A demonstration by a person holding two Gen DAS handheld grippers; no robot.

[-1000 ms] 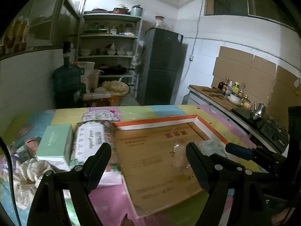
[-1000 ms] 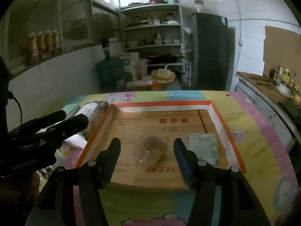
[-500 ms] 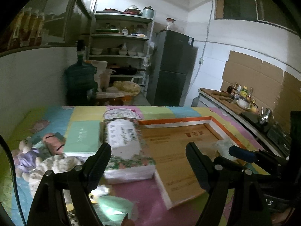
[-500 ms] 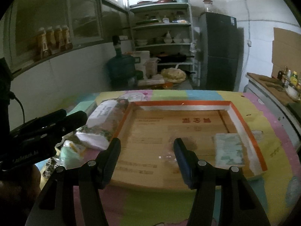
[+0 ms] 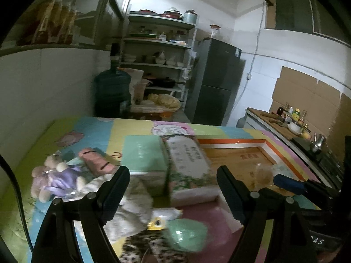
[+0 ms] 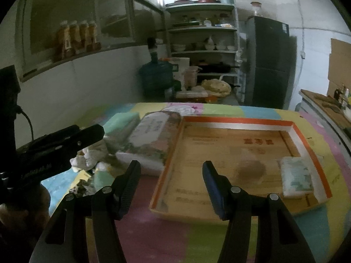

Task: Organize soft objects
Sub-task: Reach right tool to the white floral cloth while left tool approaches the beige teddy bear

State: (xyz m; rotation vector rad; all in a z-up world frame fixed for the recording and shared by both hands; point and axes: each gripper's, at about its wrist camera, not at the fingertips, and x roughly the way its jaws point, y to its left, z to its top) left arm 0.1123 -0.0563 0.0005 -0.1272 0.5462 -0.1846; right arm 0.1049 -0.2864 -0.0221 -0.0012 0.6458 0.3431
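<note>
Soft things lie heaped at the left of the patchwork-print tabletop [image 5: 140, 129]: a plush bear [image 5: 51, 180] in a lilac outfit lies at about 9 o'clock in the left wrist view, just beside a pink rolled cloth [image 5: 95, 162] bound with dark bands. A crumpled white cloth [image 5: 129, 217] sits low between the fingers of the left tool [image 5: 171, 188], with a leopard-print fabric [image 5: 149, 249] and a smooth mint-green rounded piece [image 5: 186, 234] at 6 o'clock. Straight ahead of that tool are two rectangular soft packs side by side and touching: a plain mint-green tissue pack [image 5: 142, 157] and a floral-wrapped tissue pack [image 5: 188, 164] with a glossy film cover.

The left tool stands wide, gripping nothing. The right tool [image 6: 171, 179] is likewise spread wide and empty, one finger black and ribbed, the other faced in blue.

A shallow cardboard tray [image 6: 241, 121] with an orange rim and white inner wall lies at 12 to 2 o'clock of the right tool, its near left corner between the fingers. Only the right wrist view shows clearly the small pale printed tissue packet [image 6: 296, 176] lying flat inside the tray at its right side, and a dark smudge on the tray floor beside it. The bear and pink roll appear only in the left view. The right view shows the left tool from the side at 9 o'clock.
</note>
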